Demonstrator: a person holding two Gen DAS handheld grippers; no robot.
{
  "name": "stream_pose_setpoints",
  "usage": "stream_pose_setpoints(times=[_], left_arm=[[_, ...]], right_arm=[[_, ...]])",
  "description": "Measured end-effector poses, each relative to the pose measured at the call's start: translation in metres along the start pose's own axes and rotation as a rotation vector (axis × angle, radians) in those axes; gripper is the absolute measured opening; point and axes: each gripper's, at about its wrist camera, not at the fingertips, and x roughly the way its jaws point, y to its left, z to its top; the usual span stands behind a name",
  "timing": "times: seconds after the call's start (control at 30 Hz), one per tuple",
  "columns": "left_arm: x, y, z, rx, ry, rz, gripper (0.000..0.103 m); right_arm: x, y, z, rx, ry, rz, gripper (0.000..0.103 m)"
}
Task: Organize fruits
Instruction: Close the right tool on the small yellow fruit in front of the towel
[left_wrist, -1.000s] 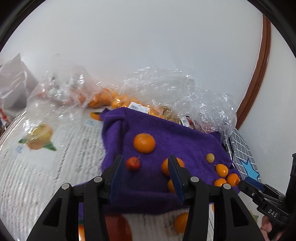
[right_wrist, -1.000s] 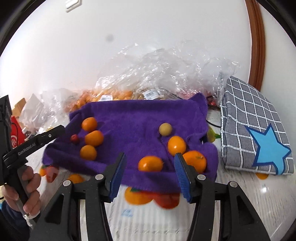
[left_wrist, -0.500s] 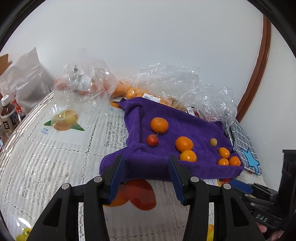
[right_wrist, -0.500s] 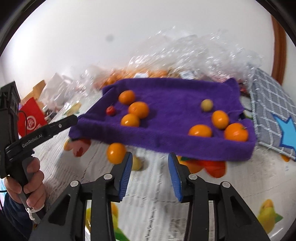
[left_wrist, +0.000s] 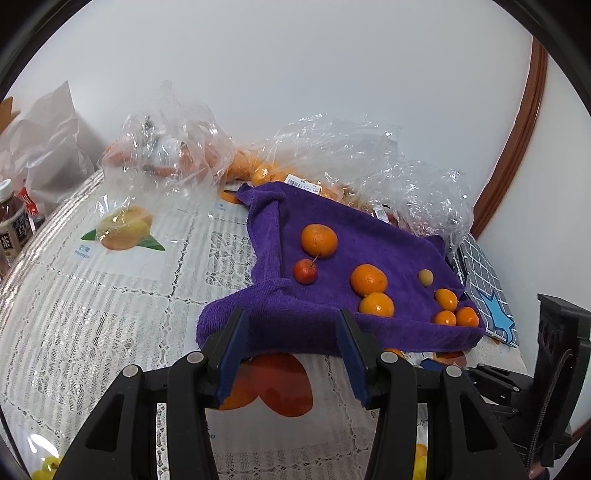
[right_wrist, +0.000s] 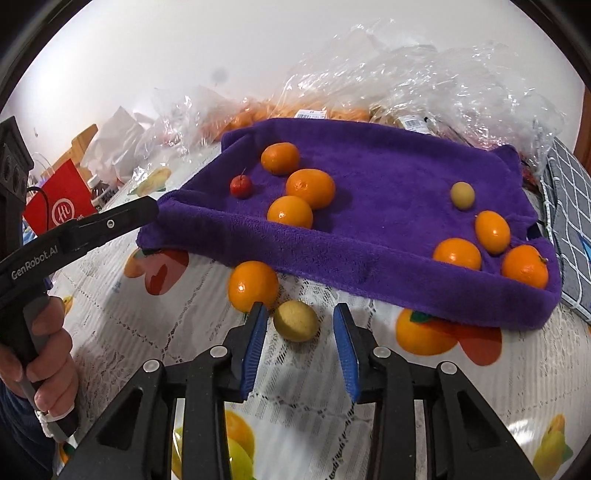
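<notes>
A purple towel (right_wrist: 388, 166) lies on the table with several oranges, a small red fruit (right_wrist: 241, 186) and a small yellow-green fruit (right_wrist: 462, 195) on it. Off the towel, on the tablecloth, lie an orange (right_wrist: 253, 285) and a small yellow fruit (right_wrist: 295, 320). My right gripper (right_wrist: 300, 334) is open, its fingers on either side of the yellow fruit, apart from it. My left gripper (left_wrist: 291, 341) is open and empty just in front of the towel's (left_wrist: 332, 295) near edge. It also shows at the left of the right wrist view (right_wrist: 110, 221).
Clear plastic bags (left_wrist: 177, 147) with more oranges lie behind the towel by the wall. A grey checked cloth with a blue star (right_wrist: 569, 206) lies to the right. A bottle (left_wrist: 11, 221) and a red paper bag (right_wrist: 62, 203) stand at the left. The tablecloth (left_wrist: 92, 295) is lace with fruit prints.
Both grippers have pulled back from the towel. The right gripper has swung down and left over the yellow fruit and orange on the tablecloth. Both stay open.
</notes>
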Motion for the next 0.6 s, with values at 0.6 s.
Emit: stream_pose_setpoints(times=[0.6], left_arm=[[0.011,-0.019,-0.009,0.093,0.076,-0.042,0.047]], right_arm=[[-0.047,-0.054,-0.02,0.097,-0.096,-0.121,0.026]])
